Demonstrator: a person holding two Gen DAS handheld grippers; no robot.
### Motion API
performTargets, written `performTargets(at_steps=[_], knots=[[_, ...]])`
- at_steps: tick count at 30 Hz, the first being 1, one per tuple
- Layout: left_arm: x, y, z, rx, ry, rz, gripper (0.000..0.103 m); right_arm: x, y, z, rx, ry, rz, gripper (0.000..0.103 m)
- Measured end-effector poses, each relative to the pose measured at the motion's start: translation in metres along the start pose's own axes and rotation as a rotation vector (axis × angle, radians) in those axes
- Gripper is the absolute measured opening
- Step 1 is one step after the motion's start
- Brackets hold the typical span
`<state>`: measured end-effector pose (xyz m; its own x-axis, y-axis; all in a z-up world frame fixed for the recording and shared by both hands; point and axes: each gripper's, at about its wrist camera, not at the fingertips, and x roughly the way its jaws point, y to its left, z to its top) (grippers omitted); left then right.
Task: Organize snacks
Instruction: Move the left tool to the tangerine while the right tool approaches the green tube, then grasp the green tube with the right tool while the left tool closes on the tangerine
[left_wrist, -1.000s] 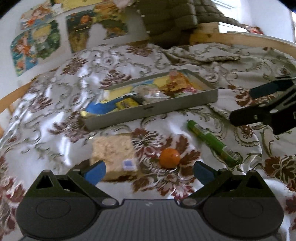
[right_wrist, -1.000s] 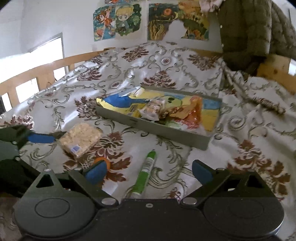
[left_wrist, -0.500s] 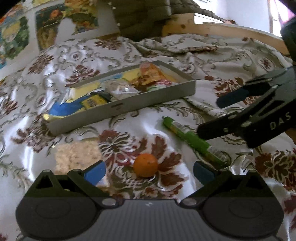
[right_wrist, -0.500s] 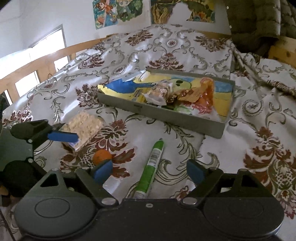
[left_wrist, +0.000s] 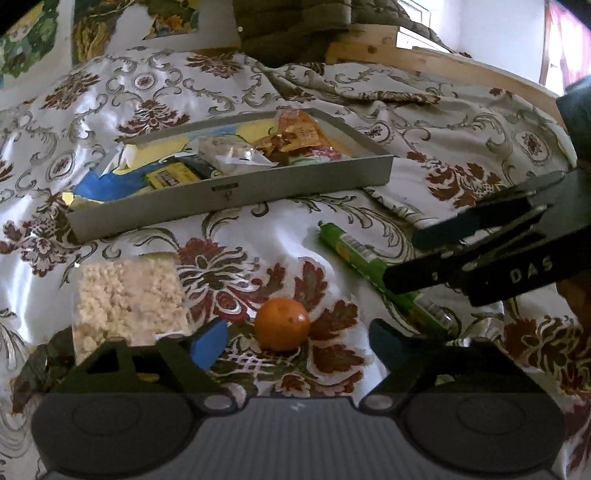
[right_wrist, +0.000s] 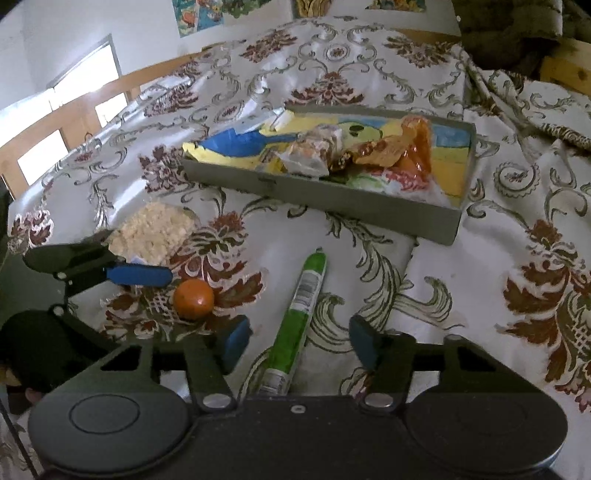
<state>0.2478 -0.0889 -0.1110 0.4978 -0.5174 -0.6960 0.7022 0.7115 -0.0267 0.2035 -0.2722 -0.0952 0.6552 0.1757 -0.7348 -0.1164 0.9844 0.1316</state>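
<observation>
A small orange fruit (left_wrist: 282, 328) lies on the patterned bedspread between the blue pads of my left gripper (left_wrist: 297, 341); its jaws are closing and the pads stand apart from the fruit. A green snack tube (right_wrist: 297, 325) lies between the pads of my right gripper (right_wrist: 299, 341), whose jaws are also closing without touching it. A clear bag of pale puffed rice cake (left_wrist: 127, 295) rests left of the fruit. The grey snack tray (left_wrist: 229, 194) with several packets sits farther back. In the right wrist view the fruit (right_wrist: 194, 298) and tray (right_wrist: 325, 197) show too.
The floral bedspread (left_wrist: 258, 236) is rumpled and rises in folds to the right of the tray. A wooden bed rail (right_wrist: 74, 110) runs along the far left, a dark quilted jacket (left_wrist: 295, 26) hangs behind. Posters hang on the wall.
Both grippers have come down and forward toward the bedspread. The left now straddles the orange fruit, the right straddles the green tube. Both pairs of pads have drawn closer together.
</observation>
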Motion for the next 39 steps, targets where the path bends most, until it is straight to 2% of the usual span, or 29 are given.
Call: performTargets(at_steps=[5, 10, 11, 15, 18, 22, 24, 27, 30, 39], knots=[[0.001, 0.005, 0.001, -0.032, -0.003, 0.005, 0.075, 0.007, 0.003, -0.002, -0.008, 0.025, 0.017, 0.049], [0.001, 0.006, 0.003, -0.035, -0.008, -0.005, 0.055, 0.014, 0.009, -0.003, -0.037, 0.053, 0.012, 0.041], [0.001, 0.005, 0.003, -0.031, -0.005, -0.010, 0.054, 0.016, 0.010, -0.004, -0.044, 0.060, 0.004, 0.039], [0.003, 0.000, 0.001, -0.011, 0.000, -0.002, 0.054, 0.021, 0.014, -0.007, -0.056, 0.067, -0.008, 0.039], [0.008, -0.002, 0.001, -0.014, 0.017, 0.013, 0.053, 0.025, 0.017, -0.008, -0.063, 0.070, -0.009, 0.046], [0.009, -0.001, 0.000, -0.022, 0.014, 0.019, 0.052, 0.027, 0.019, -0.008, -0.066, 0.069, -0.022, 0.045], [0.009, -0.001, 0.000, -0.029, 0.014, 0.022, 0.047, 0.026, 0.019, -0.008, -0.069, 0.065, -0.029, 0.036], [0.008, 0.001, 0.000, -0.044, 0.013, 0.031, 0.037, 0.025, 0.018, -0.008, -0.067, 0.062, -0.031, 0.027], [0.007, 0.005, 0.000, -0.073, 0.012, 0.018, 0.037, 0.023, 0.018, -0.007, -0.064, 0.068, -0.036, 0.026], [0.008, 0.004, -0.001, -0.057, 0.009, 0.031, 0.037, 0.025, 0.020, -0.008, -0.074, 0.080, -0.045, 0.027]])
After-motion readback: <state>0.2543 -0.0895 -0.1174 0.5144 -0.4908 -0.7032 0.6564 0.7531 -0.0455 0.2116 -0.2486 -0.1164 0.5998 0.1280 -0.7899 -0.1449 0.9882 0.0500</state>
